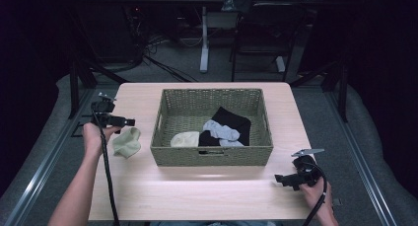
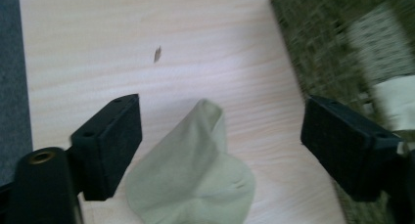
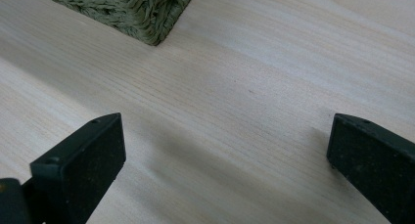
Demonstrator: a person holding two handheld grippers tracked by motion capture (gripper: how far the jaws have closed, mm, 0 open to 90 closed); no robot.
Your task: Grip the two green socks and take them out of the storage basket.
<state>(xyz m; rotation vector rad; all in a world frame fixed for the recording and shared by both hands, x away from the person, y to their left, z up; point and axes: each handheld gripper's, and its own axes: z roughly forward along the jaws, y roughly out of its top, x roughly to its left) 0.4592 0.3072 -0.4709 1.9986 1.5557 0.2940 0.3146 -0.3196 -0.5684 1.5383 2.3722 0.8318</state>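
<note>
High view shows the left tongs (image 1: pixel 129 121) wide above a pale green crumpled cloth sock (image 1: pixel 127 142) on the wooden surface (image 1: pixel 197 186), at nine o'clock from the woven wicker basket (image 1: pixel 212 156); likely just released, next another sock.

A basket (image 1: pixel 212 157) sits mid-table (image 1: pixel 197 191); socks (image 1: pixel 224 130) lie inside it; one sock (image 1: pixel 127 142) lies on the table left of it (just beside, apart from the wall).
</note>
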